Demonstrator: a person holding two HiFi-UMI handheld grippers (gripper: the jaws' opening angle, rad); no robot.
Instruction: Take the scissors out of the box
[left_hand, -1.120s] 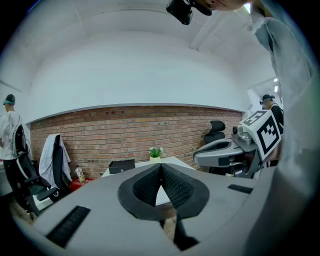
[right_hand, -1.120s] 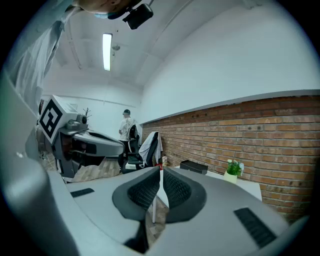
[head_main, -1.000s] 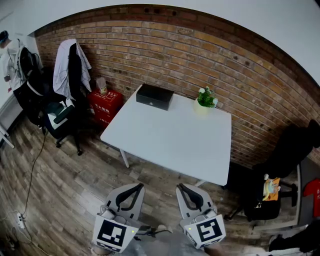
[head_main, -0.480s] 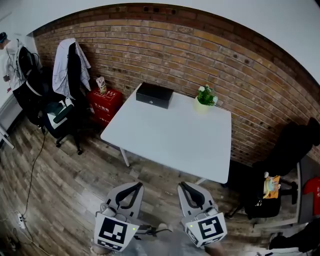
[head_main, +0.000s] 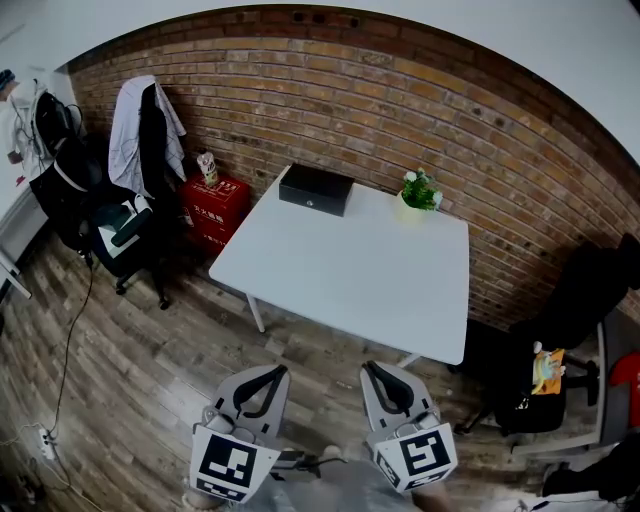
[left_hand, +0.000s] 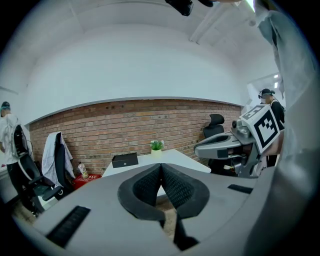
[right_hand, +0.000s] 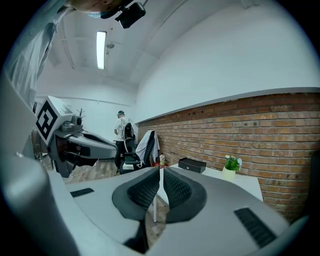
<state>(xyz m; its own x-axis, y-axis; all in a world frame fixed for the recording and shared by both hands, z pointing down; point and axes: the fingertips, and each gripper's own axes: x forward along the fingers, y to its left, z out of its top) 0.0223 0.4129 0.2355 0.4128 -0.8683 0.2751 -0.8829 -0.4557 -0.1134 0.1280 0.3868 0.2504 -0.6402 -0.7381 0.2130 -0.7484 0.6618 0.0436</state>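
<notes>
Left hand-held gripper (left_hand: 161, 167) closed; box (head_main: 316, 189) lengthwise along wall (head_main: 450, 110)

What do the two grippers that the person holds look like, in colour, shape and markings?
Both look alike. The left gripper and the right gripper have light grey bodies that narrow to two curved jaws. The jaws are lined with black ribbed pads. Each gripper carries a white cube printed with black square markers: the left cube and the right cube.
</notes>
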